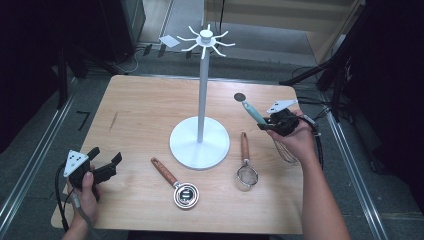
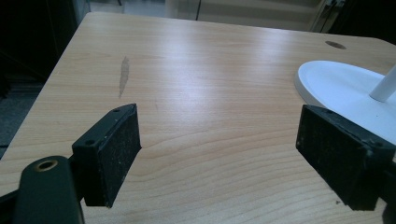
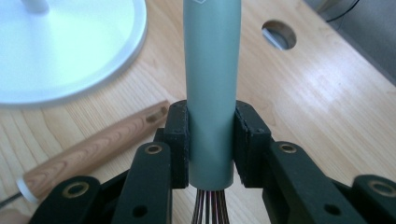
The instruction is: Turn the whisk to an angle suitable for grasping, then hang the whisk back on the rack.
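Clearly a whisk is on its way to the hanging stand, held by its handle so the loop end leads.

At the near left corner of the counter (image 1: 130,95), the left hand-held gripper (image 1: 107,161) rests with its jaws spread and nothing between them, apparently parked out of the way. Next comes the wooden-handled measuring cup (image 1: 177,185), lying flat in front of the white stand (image 1: 202,125), whose hooks (image 1: 206,41) fan out at the top, all bare. Right of the base lies the small strainer (image 1: 245,167), also flat. Farthest right, the right hand-held gripper (image 3: 211,140) pinches the whisk (image 1: 256,115) on its grey-green handle just above the wires, lifted off the counter and tilted towards the stand, likely so its tip can meet a hook.
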Motion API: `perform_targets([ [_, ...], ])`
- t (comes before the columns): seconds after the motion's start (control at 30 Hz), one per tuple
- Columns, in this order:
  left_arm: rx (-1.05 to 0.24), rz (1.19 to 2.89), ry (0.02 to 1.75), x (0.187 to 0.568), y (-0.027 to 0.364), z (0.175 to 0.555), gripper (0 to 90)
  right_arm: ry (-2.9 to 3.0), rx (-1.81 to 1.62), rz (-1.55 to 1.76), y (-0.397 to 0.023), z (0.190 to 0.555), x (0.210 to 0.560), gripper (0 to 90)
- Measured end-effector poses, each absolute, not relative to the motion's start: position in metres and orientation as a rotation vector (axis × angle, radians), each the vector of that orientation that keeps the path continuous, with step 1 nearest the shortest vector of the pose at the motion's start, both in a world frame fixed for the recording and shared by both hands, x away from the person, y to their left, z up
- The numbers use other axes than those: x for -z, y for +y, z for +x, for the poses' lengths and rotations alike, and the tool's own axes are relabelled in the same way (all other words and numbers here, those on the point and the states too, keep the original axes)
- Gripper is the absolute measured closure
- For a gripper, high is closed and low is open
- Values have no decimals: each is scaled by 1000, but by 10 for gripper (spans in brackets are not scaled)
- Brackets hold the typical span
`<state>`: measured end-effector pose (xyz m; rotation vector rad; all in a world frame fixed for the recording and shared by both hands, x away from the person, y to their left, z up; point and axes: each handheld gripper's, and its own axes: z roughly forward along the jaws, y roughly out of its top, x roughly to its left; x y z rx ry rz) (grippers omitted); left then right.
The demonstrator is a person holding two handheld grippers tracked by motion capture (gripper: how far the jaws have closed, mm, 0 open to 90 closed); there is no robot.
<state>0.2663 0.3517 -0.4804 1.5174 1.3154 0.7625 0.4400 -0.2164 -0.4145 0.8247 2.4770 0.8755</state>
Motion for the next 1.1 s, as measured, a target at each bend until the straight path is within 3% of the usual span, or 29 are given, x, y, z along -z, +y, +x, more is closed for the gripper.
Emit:
perform_targets([
  [0.77, -781, 1530, 1317, 480, 349, 267, 141, 2127, -1342, 957, -255, 400, 400, 716],
  [1.1, -784, 1534, 1315, 480, 349, 267, 141, 1949, -1536, 944, -258, 378, 377, 715],
])
